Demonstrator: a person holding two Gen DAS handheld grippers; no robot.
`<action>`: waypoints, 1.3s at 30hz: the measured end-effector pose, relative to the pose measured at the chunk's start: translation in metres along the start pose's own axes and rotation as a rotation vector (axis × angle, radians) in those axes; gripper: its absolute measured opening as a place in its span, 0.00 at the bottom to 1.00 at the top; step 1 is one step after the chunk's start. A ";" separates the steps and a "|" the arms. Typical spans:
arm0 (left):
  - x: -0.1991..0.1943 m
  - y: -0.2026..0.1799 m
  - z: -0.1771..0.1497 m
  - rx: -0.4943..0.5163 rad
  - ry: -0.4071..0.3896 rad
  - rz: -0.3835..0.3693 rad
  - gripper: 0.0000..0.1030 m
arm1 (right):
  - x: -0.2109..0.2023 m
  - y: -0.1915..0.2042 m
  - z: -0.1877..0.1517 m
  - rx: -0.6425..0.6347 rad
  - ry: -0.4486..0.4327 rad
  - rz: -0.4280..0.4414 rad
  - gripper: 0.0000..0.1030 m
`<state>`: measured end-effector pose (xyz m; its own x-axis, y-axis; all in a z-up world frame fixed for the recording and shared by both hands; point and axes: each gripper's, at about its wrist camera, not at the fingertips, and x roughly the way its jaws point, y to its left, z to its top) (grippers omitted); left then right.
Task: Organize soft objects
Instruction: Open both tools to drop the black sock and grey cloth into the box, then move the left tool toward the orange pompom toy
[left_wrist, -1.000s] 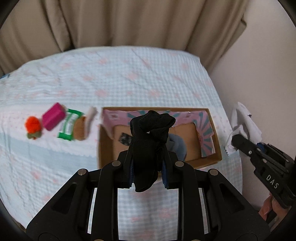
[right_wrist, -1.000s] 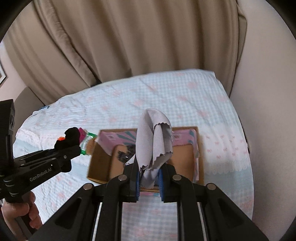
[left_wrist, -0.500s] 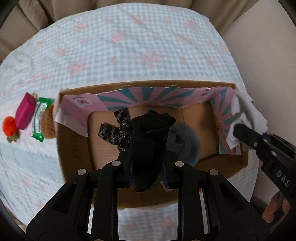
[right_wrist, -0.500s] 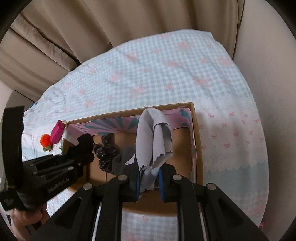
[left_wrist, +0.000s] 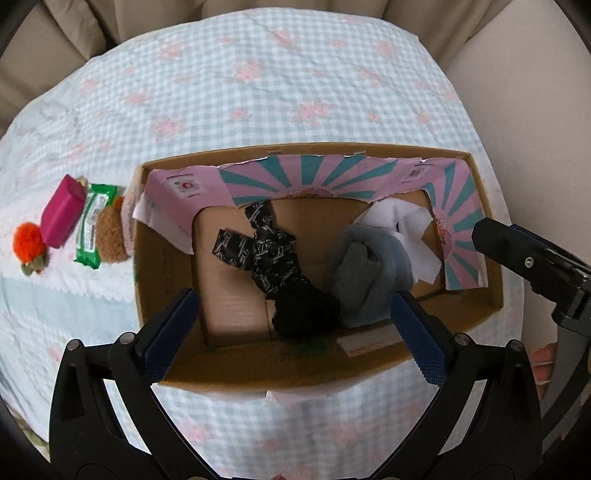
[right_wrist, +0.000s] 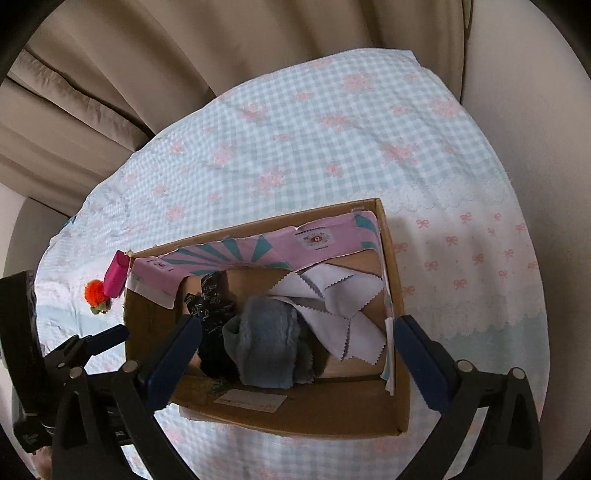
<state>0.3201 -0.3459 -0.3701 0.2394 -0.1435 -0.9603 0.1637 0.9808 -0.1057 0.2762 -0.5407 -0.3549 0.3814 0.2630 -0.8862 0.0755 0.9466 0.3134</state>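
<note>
A cardboard box (left_wrist: 332, 373) with a pink and teal inner flap sits on the checked cloth. Inside lie a black soft item (left_wrist: 306, 310), a black patterned cloth (left_wrist: 266, 251), a grey fuzzy sock (left_wrist: 369, 273) and a white zigzag-edged cloth (left_wrist: 406, 229). My left gripper (left_wrist: 295, 321) is open and empty just above the box's near side. My right gripper (right_wrist: 295, 347) is open and empty above the box (right_wrist: 314, 406), over the grey sock (right_wrist: 269, 343) and white cloth (right_wrist: 343, 299). The right gripper also shows at the right of the left wrist view (left_wrist: 532, 262).
Left of the box lie an orange pom-pom toy (left_wrist: 28, 242), a magenta block (left_wrist: 62, 210), a green packet (left_wrist: 94, 225) and a brown fuzzy item (left_wrist: 112, 236). Beige curtains (right_wrist: 184, 55) hang behind the table. The table's right edge meets a wall.
Both grippers opened. The black item dropped from the left gripper and the white cloth from the right into the box. Both grippers moved closer over the box.
</note>
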 end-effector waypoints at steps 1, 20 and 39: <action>-0.004 0.001 -0.001 -0.001 -0.006 -0.004 1.00 | -0.001 0.001 0.000 0.000 -0.005 0.001 1.00; -0.181 0.015 -0.054 -0.018 -0.283 -0.004 1.00 | -0.145 0.075 -0.026 -0.148 -0.232 -0.002 1.00; -0.356 0.174 -0.175 -0.157 -0.608 0.153 1.00 | -0.234 0.234 -0.120 -0.275 -0.462 0.083 1.00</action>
<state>0.0954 -0.1011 -0.0917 0.7559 -0.0044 -0.6547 -0.0462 0.9971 -0.0601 0.0940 -0.3585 -0.1147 0.7460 0.2887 -0.6001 -0.1929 0.9562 0.2202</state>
